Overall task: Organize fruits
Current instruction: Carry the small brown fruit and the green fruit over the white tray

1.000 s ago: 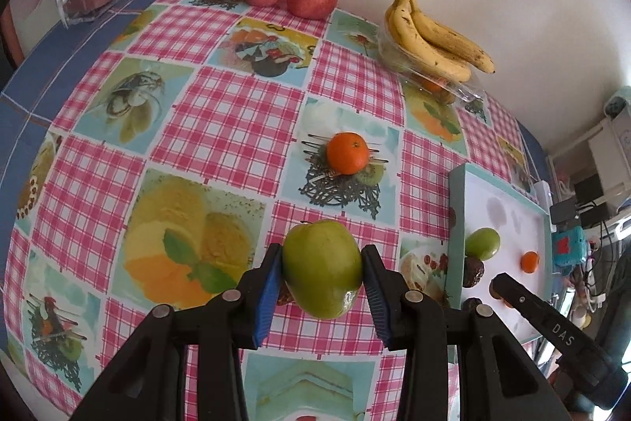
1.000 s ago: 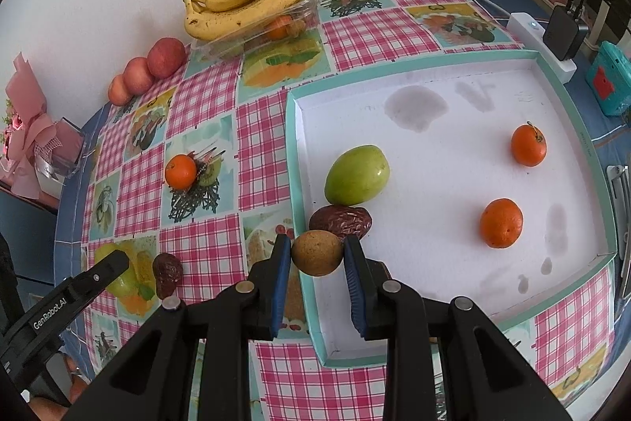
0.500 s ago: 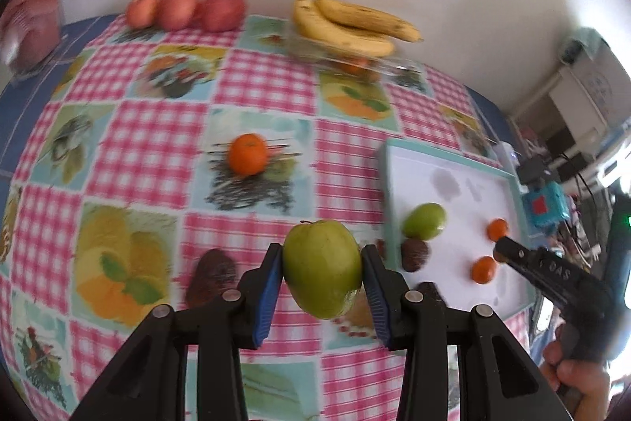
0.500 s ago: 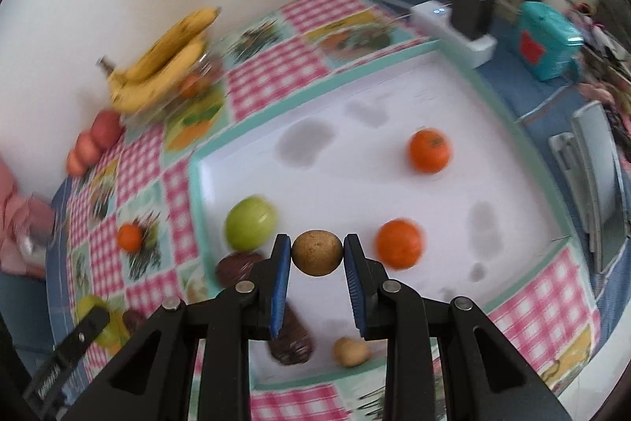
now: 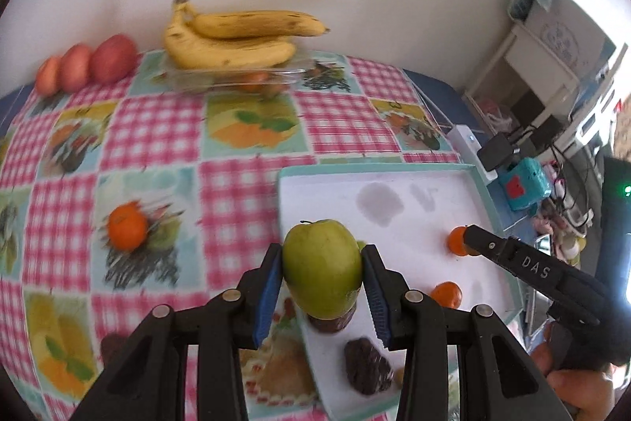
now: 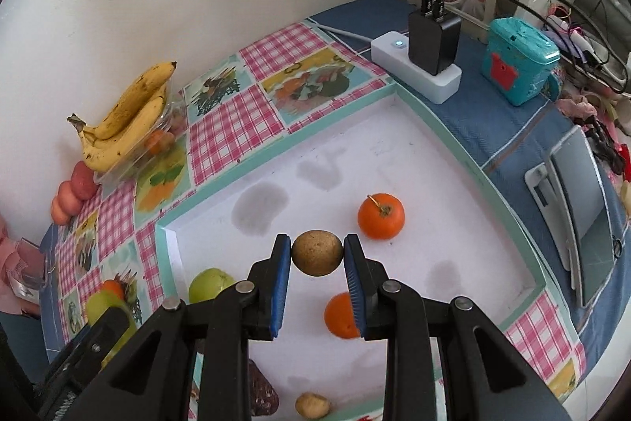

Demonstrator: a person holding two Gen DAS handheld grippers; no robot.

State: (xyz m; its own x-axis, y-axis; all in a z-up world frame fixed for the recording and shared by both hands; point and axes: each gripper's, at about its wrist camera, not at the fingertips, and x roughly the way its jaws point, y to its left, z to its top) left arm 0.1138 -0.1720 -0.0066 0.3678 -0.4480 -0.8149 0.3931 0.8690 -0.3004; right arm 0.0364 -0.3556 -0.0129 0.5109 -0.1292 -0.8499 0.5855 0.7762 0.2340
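Note:
My left gripper (image 5: 322,273) is shut on a green apple (image 5: 321,267), held above the near left edge of the white tray (image 5: 479,180). My right gripper (image 6: 317,255) is shut on a small brown round fruit (image 6: 316,252), held over the middle of the tray (image 6: 434,113). In the tray lie two oranges (image 6: 381,216) (image 6: 341,316), a green fruit (image 6: 209,285), dark brown fruits (image 5: 366,365) and a small brown fruit (image 6: 312,405). The right gripper also shows in the left wrist view (image 5: 473,243).
On the checked tablecloth lie an orange (image 5: 127,227), bananas on a clear box (image 5: 232,42), three red apples (image 5: 112,58) and a dark fruit (image 5: 112,346). A power strip with charger (image 6: 428,66), a teal box (image 6: 520,60) and a tablet stand (image 6: 575,208) sit right of the tray.
Both grippers moved right and farther over the tray, each still holding its fruit. The right gripper now hangs over the tray's middle; the apple now hangs at the tray's left edge.

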